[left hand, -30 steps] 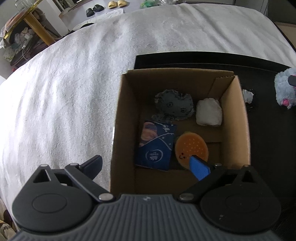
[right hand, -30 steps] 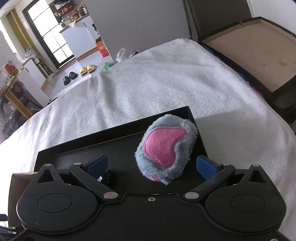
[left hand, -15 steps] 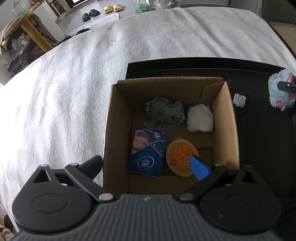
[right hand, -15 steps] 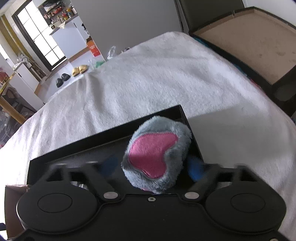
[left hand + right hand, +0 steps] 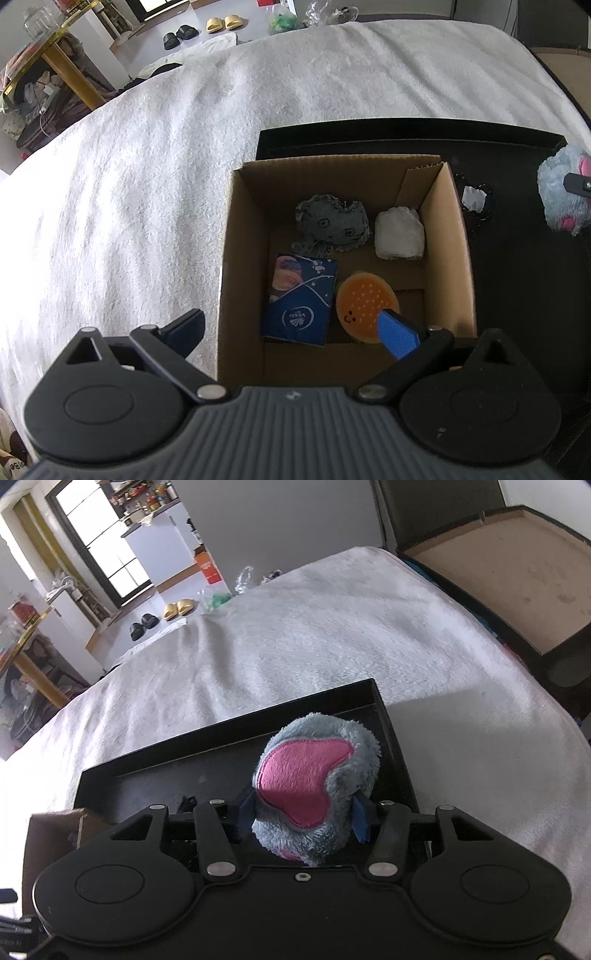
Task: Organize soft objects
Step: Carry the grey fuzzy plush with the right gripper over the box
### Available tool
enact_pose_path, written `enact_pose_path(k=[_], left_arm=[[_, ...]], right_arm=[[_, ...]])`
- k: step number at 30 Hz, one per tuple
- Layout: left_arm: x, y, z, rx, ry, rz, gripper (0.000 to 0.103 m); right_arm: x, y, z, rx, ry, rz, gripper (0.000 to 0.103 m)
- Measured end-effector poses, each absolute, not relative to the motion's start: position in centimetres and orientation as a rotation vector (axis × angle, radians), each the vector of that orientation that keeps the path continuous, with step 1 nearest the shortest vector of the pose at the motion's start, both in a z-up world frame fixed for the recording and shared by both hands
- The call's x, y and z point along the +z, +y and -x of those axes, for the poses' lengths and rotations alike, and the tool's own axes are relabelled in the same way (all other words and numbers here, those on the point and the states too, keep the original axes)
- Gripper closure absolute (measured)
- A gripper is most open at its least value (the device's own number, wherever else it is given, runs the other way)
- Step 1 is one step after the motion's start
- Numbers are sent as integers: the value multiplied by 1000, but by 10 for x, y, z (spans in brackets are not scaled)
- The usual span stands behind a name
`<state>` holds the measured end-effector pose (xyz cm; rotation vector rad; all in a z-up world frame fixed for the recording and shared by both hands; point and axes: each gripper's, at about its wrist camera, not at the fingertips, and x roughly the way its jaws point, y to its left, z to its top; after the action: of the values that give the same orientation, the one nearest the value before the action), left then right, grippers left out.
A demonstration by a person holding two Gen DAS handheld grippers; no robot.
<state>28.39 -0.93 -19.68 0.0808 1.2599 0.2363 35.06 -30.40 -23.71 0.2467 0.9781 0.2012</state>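
Two grippers in play. The right gripper (image 5: 303, 814) has the grey plush toy (image 5: 317, 786) between its blue pads, jaws closing, pads pressing into the fur on both sides; the toy sits over the black tray (image 5: 207, 764), near its far right corner. Toy is a rounded lump of shaggy blue-grey fur with a large pink heart-shaped patch facing the camera and a bit more pink at the bottom edge. From the left wrist view the same toy shows at the far right edge, a dark finger across it, well apart from the cardboard box (image 5: 236, 258). The left gripper (image 5: 291, 326) hangs over the box's near wall, jaws spread wide, nothing between them; its right pad overlaps the orange burger plush (image 5: 360, 301). Also in the box: a navy tissue pack (image 5: 301, 304), a grey fabric toy (image 5: 330, 225), a white bundle (image 5: 399, 232). Box and tray rest on a white blanket (image 5: 147, 166).
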Motion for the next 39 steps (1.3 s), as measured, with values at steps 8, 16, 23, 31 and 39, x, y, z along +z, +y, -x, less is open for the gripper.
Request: enact_pose_path(k=[8, 16, 23, 31, 39], left_arm=[[-188, 2, -267, 231, 1238, -63, 6], [-180, 14, -253, 203, 1216, -17, 12], [-177, 25, -242, 180, 1206, 16, 25], [-178, 37, -232, 163, 1203, 47, 37], [-183, 52, -222, 160, 1195, 85, 54]], right_arm=[[-215, -290, -327, 250, 958, -215, 53], [-194, -265, -305, 308, 942, -175, 53], [-175, -240, -288, 362, 928, -140, 53], [-157, -211, -271, 414, 908, -96, 53], [-145, -184, -259, 455, 900, -51, 53]])
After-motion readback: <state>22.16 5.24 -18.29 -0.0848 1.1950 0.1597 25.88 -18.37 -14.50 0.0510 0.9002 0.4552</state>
